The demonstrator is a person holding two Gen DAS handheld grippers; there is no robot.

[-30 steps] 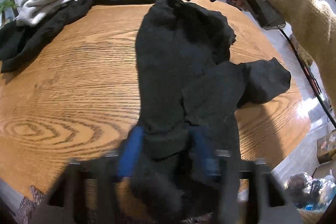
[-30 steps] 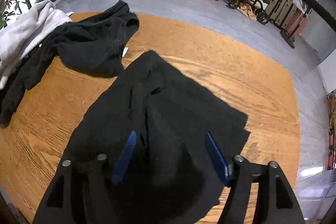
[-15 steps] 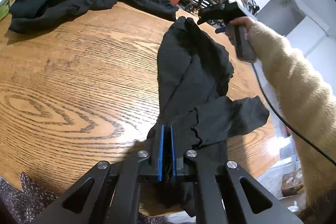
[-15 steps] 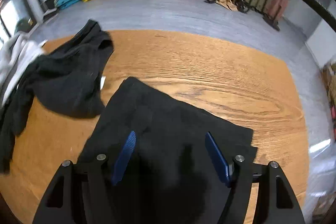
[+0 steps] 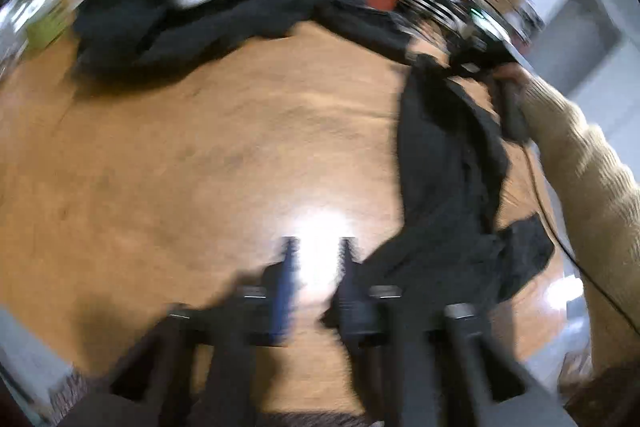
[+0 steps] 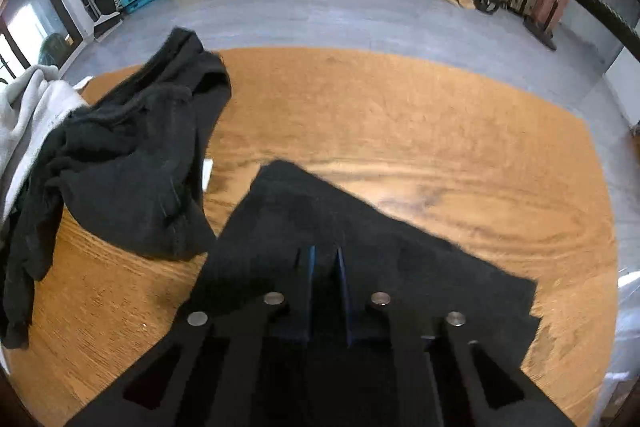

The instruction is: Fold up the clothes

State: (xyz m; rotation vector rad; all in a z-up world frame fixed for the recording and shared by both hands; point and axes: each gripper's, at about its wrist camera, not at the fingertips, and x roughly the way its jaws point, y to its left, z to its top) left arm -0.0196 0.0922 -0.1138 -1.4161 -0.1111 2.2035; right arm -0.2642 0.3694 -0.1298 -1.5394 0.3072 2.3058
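My left tongs (image 5: 316, 267) are spreading right now, and between the blue pads I see only bare wooden table (image 5: 200, 167) with a bright glare on it; the cloth is out of them. This view is badly smeared. The black garment (image 5: 444, 187) I'm folding lies stretched along the right side of the table, its near end bunched just beside my left tongs, its far end up at the right tongs (image 5: 464, 65). A hand in a cream knitted sleeve (image 5: 580, 163) grips that handle.

From the right wrist the picture is sharp. The right tongs (image 6: 324, 267) are squeezing in, pads nearly together, with a fold of the black garment (image 6: 360, 251) pinched between them. The cloth spreads flat beneath, one corner pointing away across the table (image 6: 440, 147).

To the left, a second dark garment (image 6: 132, 163) sits crumpled in a heap, touching a pale grey one (image 6: 28, 115) at the table's edge.
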